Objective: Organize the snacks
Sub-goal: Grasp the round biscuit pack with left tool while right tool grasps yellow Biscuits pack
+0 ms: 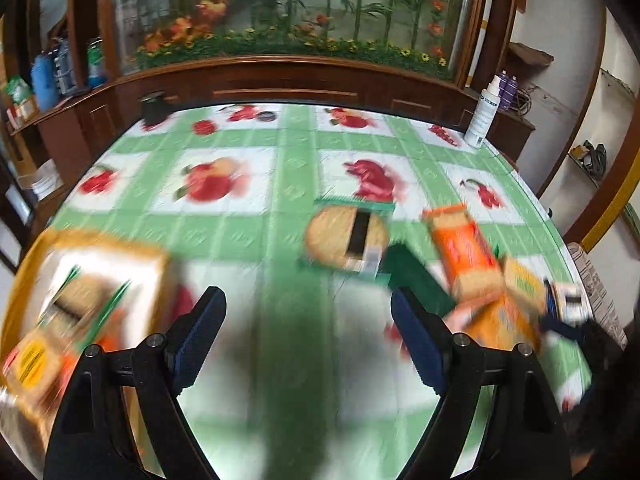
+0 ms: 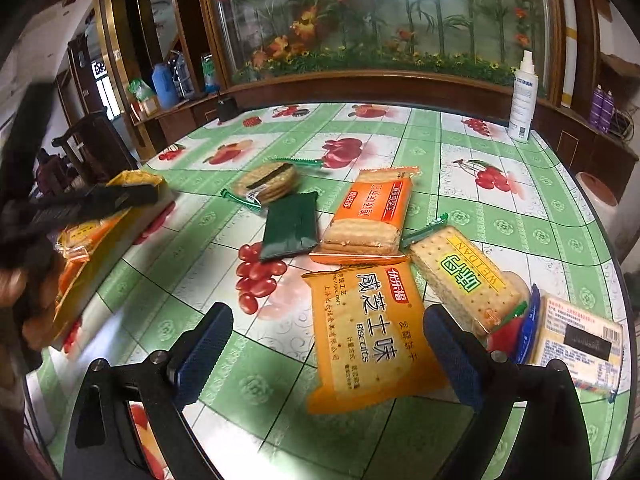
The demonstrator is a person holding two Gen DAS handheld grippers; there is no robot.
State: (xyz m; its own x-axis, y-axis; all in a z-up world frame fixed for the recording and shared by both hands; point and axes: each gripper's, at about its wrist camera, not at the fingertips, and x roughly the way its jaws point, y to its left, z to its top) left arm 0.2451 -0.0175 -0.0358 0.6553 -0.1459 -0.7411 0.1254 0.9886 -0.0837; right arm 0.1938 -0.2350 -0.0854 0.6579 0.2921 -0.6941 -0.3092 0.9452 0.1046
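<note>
Right wrist view: right gripper [image 2: 326,346] hangs wide apart, unloaded, straddling the orange plastic cheese-biscuit packet [image 2: 370,336] lying flat on the green fruit-print tablecloth [image 2: 520,220], long axis running roughly between the jaws. Left gripper [image 1: 308,334], also spread and empty, sits farther off, beside the yellow cardboard box [image 1: 86,300].

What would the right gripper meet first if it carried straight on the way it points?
Probably the orange biscuit packet, lying flat between the open right gripper fingers' line; depth is uncertain.

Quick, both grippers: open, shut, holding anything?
Left gripper: open, nothing between its fingers.
Right gripper: open, empty, above the orange biscuit pack.
</note>
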